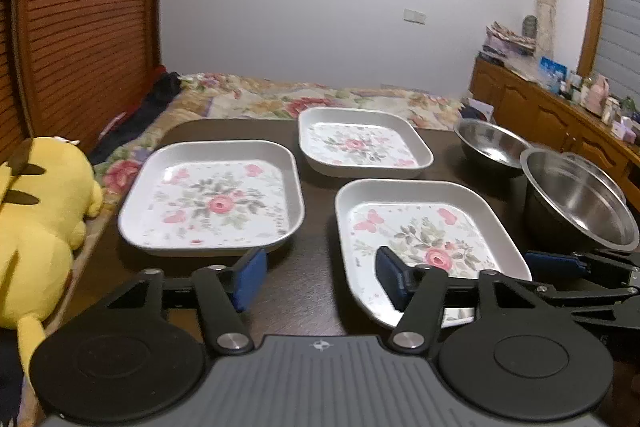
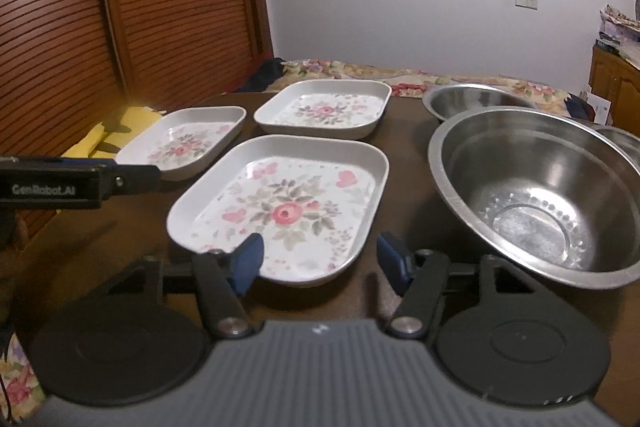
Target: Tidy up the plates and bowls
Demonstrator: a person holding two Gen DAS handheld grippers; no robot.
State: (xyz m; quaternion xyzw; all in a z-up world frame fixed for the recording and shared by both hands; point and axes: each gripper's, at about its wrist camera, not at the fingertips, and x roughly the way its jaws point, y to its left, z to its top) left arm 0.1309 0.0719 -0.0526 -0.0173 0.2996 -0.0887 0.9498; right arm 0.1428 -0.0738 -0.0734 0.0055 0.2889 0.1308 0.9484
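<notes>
Three white square plates with a pink flower print lie on a dark brown table [image 1: 312, 283]: a left plate [image 1: 212, 197], a far plate [image 1: 364, 143] and a near plate [image 1: 424, 239]. Two steel bowls sit at the right: a near bowl [image 1: 576, 199] and a far bowl [image 1: 490, 143]. My left gripper [image 1: 320, 279] is open and empty, above the near plate's left front corner. In the right wrist view the near plate [image 2: 284, 207] lies just ahead of my open, empty right gripper [image 2: 320, 261]. The near bowl [image 2: 536, 191] is to its right.
A yellow plush toy [image 1: 36, 223] lies left of the table on a floral bedspread [image 1: 320, 99]. A slatted wooden door [image 1: 80, 27] stands on the left. A wooden sideboard [image 1: 560, 115] with clutter runs along the right. A third steel rim [image 2: 620, 139] shows behind the near bowl.
</notes>
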